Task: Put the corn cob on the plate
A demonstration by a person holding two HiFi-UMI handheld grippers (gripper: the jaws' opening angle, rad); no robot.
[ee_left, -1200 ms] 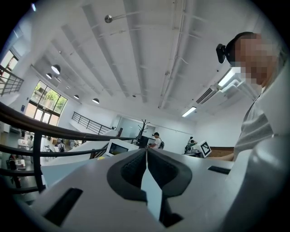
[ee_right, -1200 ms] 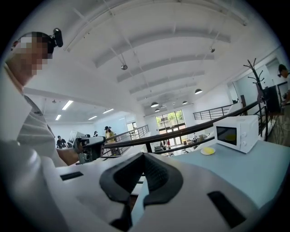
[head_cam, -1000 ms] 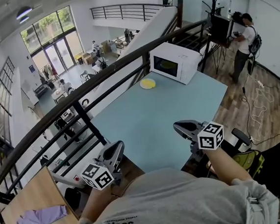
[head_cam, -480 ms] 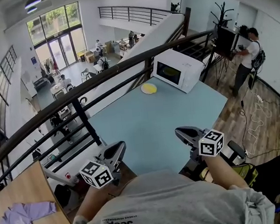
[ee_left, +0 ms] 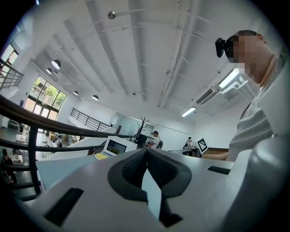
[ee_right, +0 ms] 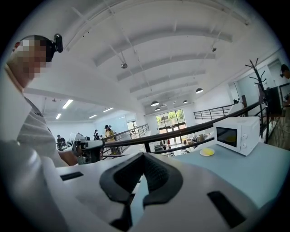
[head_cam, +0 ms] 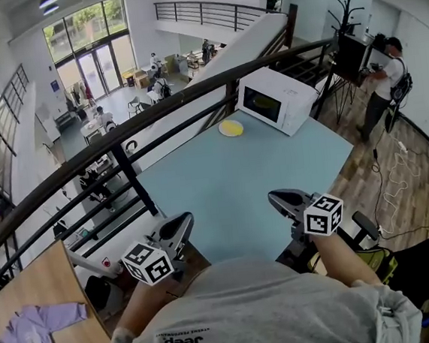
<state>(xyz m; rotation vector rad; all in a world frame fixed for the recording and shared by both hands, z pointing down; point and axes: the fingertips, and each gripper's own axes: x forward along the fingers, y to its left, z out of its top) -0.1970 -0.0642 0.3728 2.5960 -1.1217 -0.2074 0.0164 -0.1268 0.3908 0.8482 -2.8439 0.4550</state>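
A small yellow plate point(head_cam: 231, 128) lies at the far end of the light-blue table point(head_cam: 231, 188), just left of a white microwave point(head_cam: 279, 100). I cannot make out a corn cob in any view. My left gripper point(head_cam: 180, 223) hovers over the table's near left corner, jaws shut on nothing. My right gripper point(head_cam: 277, 198) sits at the near right edge, also shut and empty. In the left gripper view the jaws point(ee_left: 146, 151) meet, with the plate point(ee_left: 100, 156) far ahead. The right gripper view shows closed jaws point(ee_right: 142, 155), the plate point(ee_right: 207, 152) and the microwave point(ee_right: 238, 134).
A dark railing point(head_cam: 122, 149) runs along the table's left side, with a drop to a lower floor behind it. A person point(head_cam: 387, 82) stands at the far right beside a coat stand. A cable point(head_cam: 397, 187) trails across the wooden floor to the right.
The head view has shifted slightly, so the table and microwave sit a little higher in the picture. Both grippers stay where they were, shut.
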